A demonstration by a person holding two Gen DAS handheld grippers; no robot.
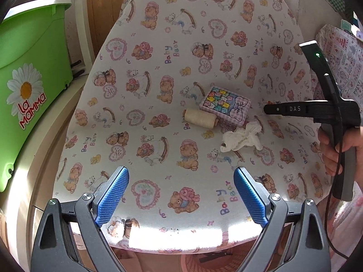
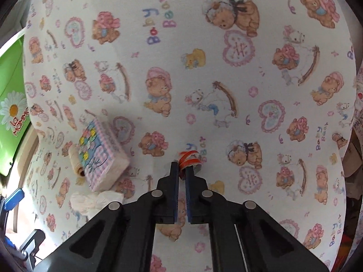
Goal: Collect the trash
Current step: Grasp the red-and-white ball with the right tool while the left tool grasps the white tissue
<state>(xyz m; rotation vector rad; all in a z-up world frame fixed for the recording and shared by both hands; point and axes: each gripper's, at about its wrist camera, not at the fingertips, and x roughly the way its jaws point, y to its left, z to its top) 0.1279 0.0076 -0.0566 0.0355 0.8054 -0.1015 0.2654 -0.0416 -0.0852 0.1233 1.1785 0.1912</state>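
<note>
Right tongs (image 2: 182, 170): closed on a red-and-clear wrapper scrap (image 2: 190, 157), held at the tabletop (image 2: 226, 45) | Left tongs (image 1: 181, 195): jaws spread wide, empty, above the near tabletop edge | Crumpled white tissue (image 1: 241, 139): on the tabletop, just beside the patterned box (image 1: 225, 105) and thread spool (image 1: 199, 118) | Green bin (image 1: 29, 72): left of the tabletop.
</note>
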